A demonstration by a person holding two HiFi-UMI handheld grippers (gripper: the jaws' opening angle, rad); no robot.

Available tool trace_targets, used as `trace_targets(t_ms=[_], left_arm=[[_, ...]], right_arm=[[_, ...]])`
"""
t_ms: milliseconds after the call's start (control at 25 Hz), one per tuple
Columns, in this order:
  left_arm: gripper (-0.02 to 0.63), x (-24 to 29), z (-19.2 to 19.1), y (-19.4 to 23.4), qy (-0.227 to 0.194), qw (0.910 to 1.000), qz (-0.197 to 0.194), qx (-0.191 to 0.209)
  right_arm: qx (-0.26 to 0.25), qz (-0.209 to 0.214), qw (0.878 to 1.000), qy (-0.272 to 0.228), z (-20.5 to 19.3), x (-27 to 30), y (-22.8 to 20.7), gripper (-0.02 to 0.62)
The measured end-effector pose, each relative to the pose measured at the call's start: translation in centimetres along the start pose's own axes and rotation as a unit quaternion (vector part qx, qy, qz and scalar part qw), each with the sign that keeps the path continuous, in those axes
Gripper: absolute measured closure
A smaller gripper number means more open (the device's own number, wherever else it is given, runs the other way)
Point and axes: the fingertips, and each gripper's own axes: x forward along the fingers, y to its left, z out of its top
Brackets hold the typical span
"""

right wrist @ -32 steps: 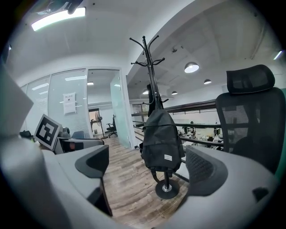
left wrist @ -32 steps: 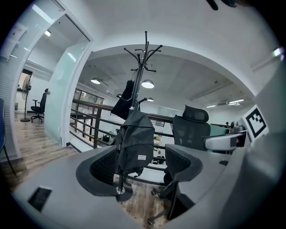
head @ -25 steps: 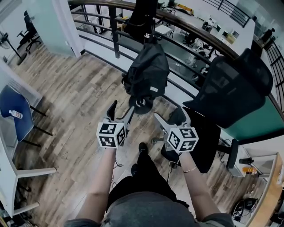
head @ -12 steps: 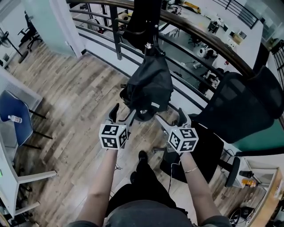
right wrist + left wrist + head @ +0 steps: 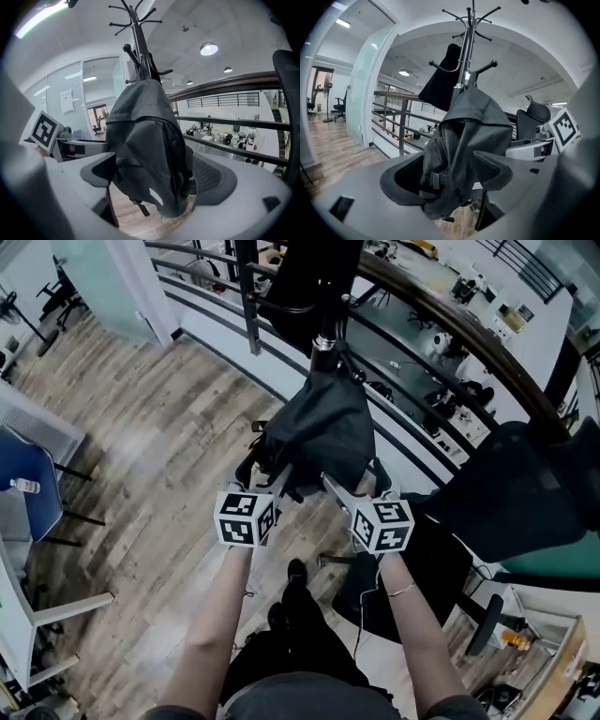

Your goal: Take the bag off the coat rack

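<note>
I count one bag (image 5: 319,432) and one rack (image 5: 325,334). One dark garment (image 5: 443,79) is also on the rack. There are two grippers, the left gripper (image 5: 262,474) and the right gripper (image 5: 354,479). There are two chairs, one black chair (image 5: 506,493) and one blue chair (image 5: 37,512). One bottle (image 5: 21,486) lies on the blue one. There is one railing (image 5: 450,324).

Lifted the left gripper (image 5: 265,474) and the right gripper (image 5: 354,482) from beneath the bag (image 5: 323,427) up to it. Now set astride its lower part, one from each side, with jaws spread and fabric between them, where a second ago both hung clear below. Stepped closer to the rack (image 5: 323,338) as well, bringing the bag larger into the head view.
</note>
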Motion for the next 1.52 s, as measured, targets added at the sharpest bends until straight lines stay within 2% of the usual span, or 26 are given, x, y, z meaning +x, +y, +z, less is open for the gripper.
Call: trace_targets(t_ms=[360, 480, 680, 920, 1200, 1520], left_arm=[[0.285, 3.2, 0.2, 0.8, 0.002, 0.9998, -0.012, 0.012], [0.285, 3.9, 0.4, 0.7, -0.003, 0.9995, -0.027, 0.016], [0.287, 5.0, 0.5, 0.1, -0.001, 0.9982, -0.056, 0.020], [0.290, 5.5, 0.4, -0.4, 0.001, 0.9975, -0.070, 0.012], [0.401, 5.8, 0.4, -0.8, 0.013, 0.9964, -0.081, 0.020], [0.520, 5.0, 0.2, -2.2, 0.027, 0.9968, -0.074, 0.013]], right_arm=[[-0.024, 0.013, 1.000, 0.006, 0.2, 2.8, -1.3, 0.117], [-0.033, 0.017, 0.999, 0.004, 0.3, 3.4, -1.5, 0.137], [-0.048, 0.037, 0.998, -0.002, 1.0, 4.4, -1.2, 0.233], [-0.061, 0.053, 0.997, 0.000, 1.1, 4.6, -0.6, 0.324], [-0.097, 0.062, 0.993, 0.001, 1.3, 5.3, 0.9, 0.446], [-0.122, 0.049, 0.991, 0.006, 1.4, 4.5, 1.6, 0.507]])
